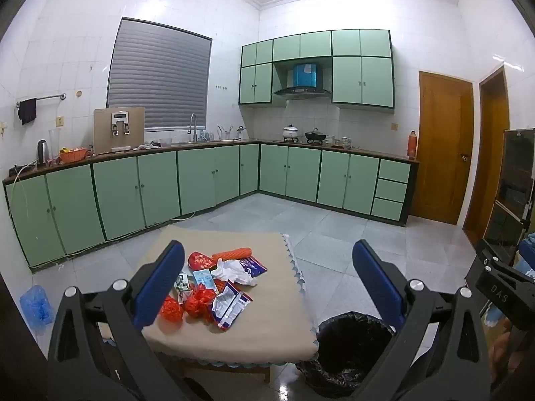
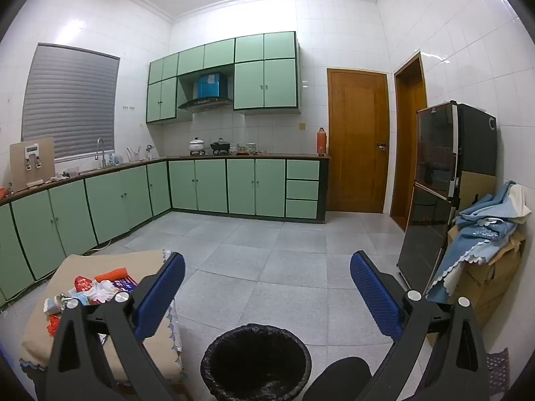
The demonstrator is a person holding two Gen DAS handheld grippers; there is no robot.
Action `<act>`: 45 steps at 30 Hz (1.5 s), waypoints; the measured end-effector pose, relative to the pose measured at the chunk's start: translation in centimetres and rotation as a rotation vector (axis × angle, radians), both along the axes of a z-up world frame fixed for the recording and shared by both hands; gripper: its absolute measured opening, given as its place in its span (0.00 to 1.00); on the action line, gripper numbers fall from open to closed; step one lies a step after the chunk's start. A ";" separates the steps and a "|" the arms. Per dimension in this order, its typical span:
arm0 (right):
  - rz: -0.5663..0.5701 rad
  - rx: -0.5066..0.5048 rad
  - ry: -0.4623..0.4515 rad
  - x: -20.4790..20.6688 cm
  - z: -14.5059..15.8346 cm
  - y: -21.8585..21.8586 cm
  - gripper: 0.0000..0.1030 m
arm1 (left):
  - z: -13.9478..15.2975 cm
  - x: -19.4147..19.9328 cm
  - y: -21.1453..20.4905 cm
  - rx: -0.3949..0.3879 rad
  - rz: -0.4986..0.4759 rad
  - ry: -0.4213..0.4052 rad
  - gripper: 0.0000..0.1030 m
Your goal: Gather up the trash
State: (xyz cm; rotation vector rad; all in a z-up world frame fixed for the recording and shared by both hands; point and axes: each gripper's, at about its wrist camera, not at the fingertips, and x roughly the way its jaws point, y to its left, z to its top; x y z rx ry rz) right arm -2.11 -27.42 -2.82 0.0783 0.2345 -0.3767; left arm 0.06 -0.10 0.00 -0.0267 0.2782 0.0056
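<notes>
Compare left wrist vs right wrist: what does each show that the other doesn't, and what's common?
Left wrist only: the towel on a wall rail, the kettle and orange basket on the counter, a blue bag on the floor, and the right tongs' body at the frame edge.

Right wrist only: the black fridge in full and the blue cloth piled on cardboard boxes.

Both: the small table with the trash pile, the black-lined bin, the green cabinets, and each camera's own open, empty tongs.

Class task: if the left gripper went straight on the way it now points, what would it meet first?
Probably the trash pile on the low table; the open left gripper points slightly downward at it, though depth is uncertain.
</notes>
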 end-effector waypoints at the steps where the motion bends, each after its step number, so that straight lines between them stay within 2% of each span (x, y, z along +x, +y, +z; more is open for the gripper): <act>1: 0.001 -0.002 0.002 0.0 0.0 0.0 0.94 | 0.0 0.0 0.0 0.000 0.000 -0.001 0.95; 18: 0.002 -0.010 0.000 0.3 0.2 0.0 0.94 | -0.2 -0.7 -0.1 -0.013 0.003 -0.010 0.95; 45: 0.007 -0.021 0.004 0.3 1.2 0.3 0.94 | -0.9 0.4 0.8 -0.018 0.005 -0.001 0.95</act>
